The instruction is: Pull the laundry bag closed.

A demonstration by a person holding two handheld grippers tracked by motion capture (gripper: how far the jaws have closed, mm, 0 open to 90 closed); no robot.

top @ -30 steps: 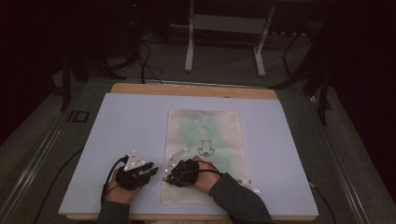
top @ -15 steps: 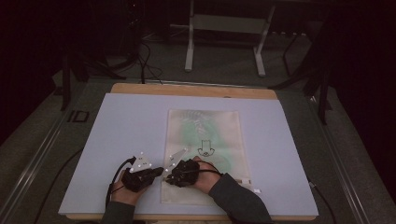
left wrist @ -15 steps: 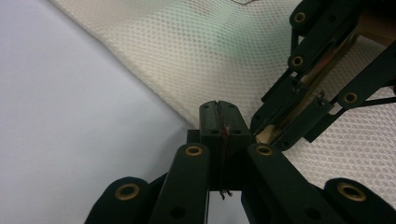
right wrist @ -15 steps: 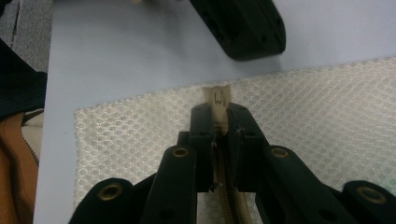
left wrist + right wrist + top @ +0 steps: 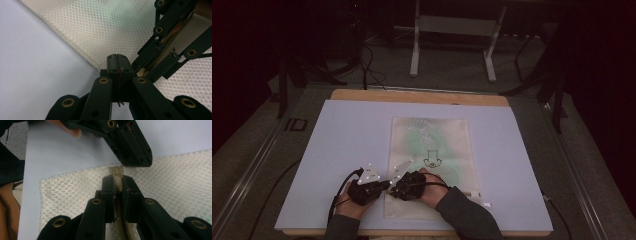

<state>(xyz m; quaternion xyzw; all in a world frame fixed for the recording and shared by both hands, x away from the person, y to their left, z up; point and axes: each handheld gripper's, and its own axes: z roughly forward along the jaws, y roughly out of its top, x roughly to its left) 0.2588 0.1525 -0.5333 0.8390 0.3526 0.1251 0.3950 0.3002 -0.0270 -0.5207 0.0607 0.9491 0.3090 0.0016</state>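
Note:
A cream mesh zip bag with a green print lies flat on the pale mat. Both grippers meet at its near left edge. My right gripper is shut on the bag's zipper; its beige end tab sticks out past the jaws. My left gripper is shut, its tips on the mesh edge right beside the tab. In the right gripper view, the left gripper comes in from the top. In the left gripper view, the right gripper crosses at the right.
The mat lies on a wooden board. A metal stand and cables occupy the dark floor behind. Bare mat stretches to the left and right of the bag. The person's forearms enter from the bottom edge.
My left gripper has slid right across the mat until its tips meet the bag's left edge beside the right gripper. The right gripper and the bag have stayed put.

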